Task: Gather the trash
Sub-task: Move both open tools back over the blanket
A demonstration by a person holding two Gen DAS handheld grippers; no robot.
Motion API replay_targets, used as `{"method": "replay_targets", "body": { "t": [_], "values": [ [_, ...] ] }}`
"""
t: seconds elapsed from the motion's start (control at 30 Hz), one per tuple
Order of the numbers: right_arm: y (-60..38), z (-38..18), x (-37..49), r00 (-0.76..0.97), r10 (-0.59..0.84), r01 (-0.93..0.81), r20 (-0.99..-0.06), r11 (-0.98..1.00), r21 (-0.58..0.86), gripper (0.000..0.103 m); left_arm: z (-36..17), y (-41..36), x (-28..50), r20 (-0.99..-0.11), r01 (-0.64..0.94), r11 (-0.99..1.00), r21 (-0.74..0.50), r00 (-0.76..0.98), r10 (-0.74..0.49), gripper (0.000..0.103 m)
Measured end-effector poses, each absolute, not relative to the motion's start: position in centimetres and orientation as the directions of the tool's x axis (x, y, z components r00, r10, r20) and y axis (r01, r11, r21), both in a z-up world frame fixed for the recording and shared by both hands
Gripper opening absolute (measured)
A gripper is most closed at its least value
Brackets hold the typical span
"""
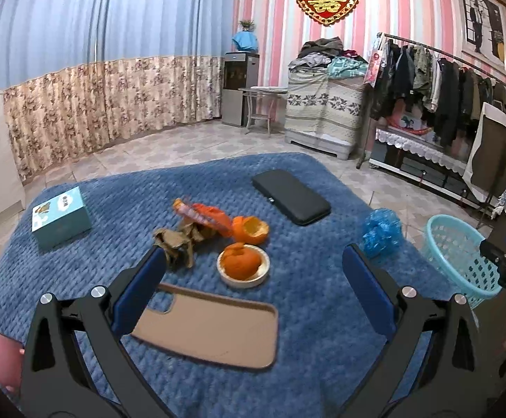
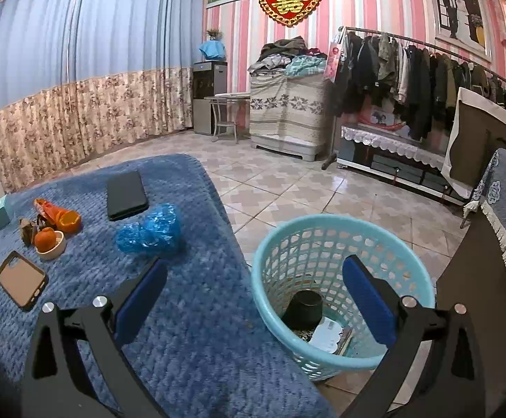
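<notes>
Closest to us in the left cam is our left gripper [image 1: 253,268], jaws wide apart, nothing in them. It hangs over the blue blanket [image 1: 78,278]. Just under it lies a tan phone case [image 1: 214,331].

Going left to right on the blanket: a teal box [image 1: 61,217], crumpled brown paper [image 1: 178,244], an orange wrapper [image 1: 200,216] just behind the paper, a small bowl [image 1: 244,280] w/ orange peel [image 1: 242,263] in it, another hollow peel [image 1: 251,230] right behind the bowl, a black case [image 1: 291,196] farther back, then a scrunched blue plastic bag [image 1: 381,233] near the right edge.

Our right gripper [image 2: 254,280] is also spread wide & empty. It hangs over the light blue basket [image 2: 270,254], which stands on the floor beside the blanket. Inside the basket we see a black cup [image 2: 303,308] & some white paper [image 2: 324,338].
</notes>
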State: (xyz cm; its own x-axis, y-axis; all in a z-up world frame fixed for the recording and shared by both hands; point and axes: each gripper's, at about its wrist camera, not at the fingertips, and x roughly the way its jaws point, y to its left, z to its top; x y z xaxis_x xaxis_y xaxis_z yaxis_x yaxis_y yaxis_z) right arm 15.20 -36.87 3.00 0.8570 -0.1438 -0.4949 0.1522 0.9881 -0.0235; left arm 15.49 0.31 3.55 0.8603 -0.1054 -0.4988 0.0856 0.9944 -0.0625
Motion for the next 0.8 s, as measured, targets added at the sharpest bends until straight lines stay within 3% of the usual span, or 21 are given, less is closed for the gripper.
{"method": "replay_targets", "body": {
  "t": [0.3,0.8],
  "values": [
    [-35.6,2.1,15.8,0.851,-0.117,0.121,-0.512,0.992,-0.024,0.099,2.3,2.9,15.2,-0.507,0.042,0.996,-0.083,0.859,-0.078,0.098],
    [-32.4,-1.3,17.9,0.807,-0.148,0.108,-0.572,0.989,-0.103,0.099,-2.0,7.0,16.0,-0.6,-0.053,0.996,-0.07,0.8,0.001,0.098]
  ]
}}
